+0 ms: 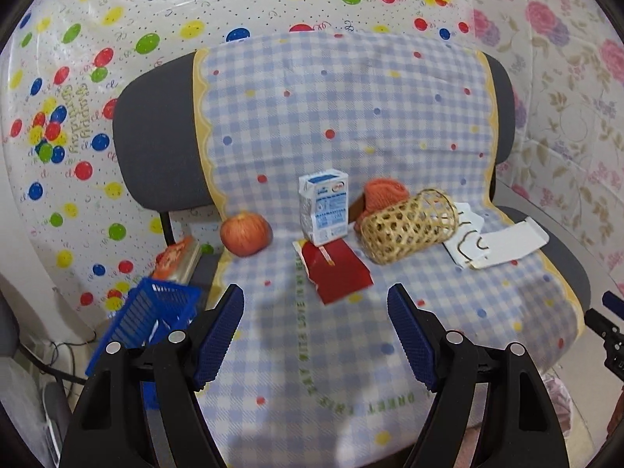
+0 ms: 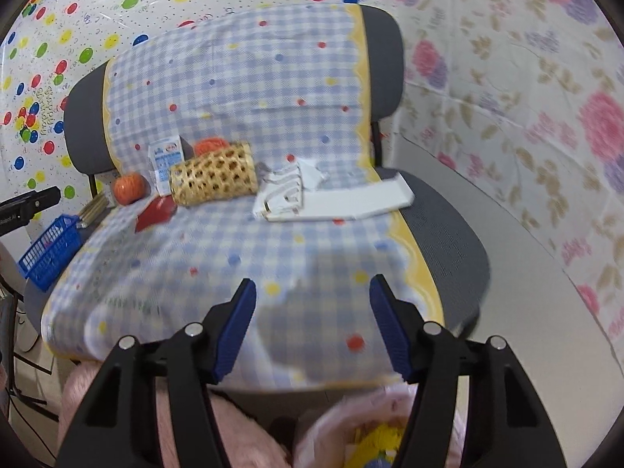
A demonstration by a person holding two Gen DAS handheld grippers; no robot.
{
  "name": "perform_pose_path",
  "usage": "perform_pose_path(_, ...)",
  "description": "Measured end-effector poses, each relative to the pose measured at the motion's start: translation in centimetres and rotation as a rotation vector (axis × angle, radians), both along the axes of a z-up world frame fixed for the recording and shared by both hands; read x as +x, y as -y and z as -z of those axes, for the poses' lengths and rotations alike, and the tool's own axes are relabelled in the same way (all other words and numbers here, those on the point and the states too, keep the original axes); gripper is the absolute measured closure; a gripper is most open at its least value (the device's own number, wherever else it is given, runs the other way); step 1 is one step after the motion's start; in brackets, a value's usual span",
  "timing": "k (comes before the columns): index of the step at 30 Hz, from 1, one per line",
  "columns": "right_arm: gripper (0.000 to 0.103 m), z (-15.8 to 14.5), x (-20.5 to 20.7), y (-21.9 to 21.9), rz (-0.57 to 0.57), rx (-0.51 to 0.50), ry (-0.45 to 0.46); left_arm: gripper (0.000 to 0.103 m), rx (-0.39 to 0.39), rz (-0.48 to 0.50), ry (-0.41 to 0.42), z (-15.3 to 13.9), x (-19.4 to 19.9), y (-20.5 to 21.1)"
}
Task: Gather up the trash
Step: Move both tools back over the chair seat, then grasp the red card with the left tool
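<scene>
Only the right wrist view shows pink fabric below the chair (image 2: 448,234). On its checked cloth (image 1: 351,117), the milk carton (image 1: 323,208) stands on a red wrapper (image 1: 337,271), beside a tipped wicker basket (image 1: 409,230); its contents are unclear. White torn packaging (image 2: 331,199) lies beyond. Left gripper (image 1: 316,335) and right gripper (image 2: 312,323) gape, empty.

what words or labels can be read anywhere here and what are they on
"Happy Birthday": on the balloon-print wall sheet, printed sideways.
Green lettering on the checked chair cover: too blurred to read.
Logo and blue print on the milk carton: too small to read.
White cardboard: dark marks, no readable words.
</scene>
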State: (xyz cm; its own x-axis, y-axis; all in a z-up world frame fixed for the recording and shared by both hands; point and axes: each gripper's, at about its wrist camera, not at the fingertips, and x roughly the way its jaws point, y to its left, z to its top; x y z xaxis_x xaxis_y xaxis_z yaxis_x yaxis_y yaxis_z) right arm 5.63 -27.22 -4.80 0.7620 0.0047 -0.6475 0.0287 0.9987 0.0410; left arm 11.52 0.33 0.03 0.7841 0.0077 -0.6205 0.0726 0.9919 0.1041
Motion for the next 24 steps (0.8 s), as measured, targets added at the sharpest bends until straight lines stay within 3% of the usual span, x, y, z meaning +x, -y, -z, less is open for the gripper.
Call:
perform_pose_path(6,0.042,-1.0,5.0,-0.2,-0.008,0.015,0.017,0.025,-0.019,0.019,-0.044,0.9,5.0,0.3)
perform_pose_path(8,0.042,-0.8,6.5,-0.1,-0.007,0.024,0.013,0.025,-0.026,0.026,-0.081,2.2,6.8,0.6)
perform_pose_path(11,0.038,0.3,8.1,-0.1,-0.006,0.037,-0.008,0.015,-0.036,0.035,-0.149,5.3,8.9,1.0)
perform_pose_path(15,0.030,1.7,9.3,0.0,-0.008,0.041,-0.034,0.015,-0.050,0.063,-0.251,9.5,11.2,2.1)
perform_pose_path(19,0.023,2.5,10.4,0.4,0.001,0.043,-0.046,0.015,-0.076,0.015,-0.284,11.9,13.4,2.2)
perform_pose_path(24,0.023,3.5,11.8,1.1,0.021,0.052,-0.066,0.015,-0.111,-0.039,-0.318,13.5,15.7,2.2)
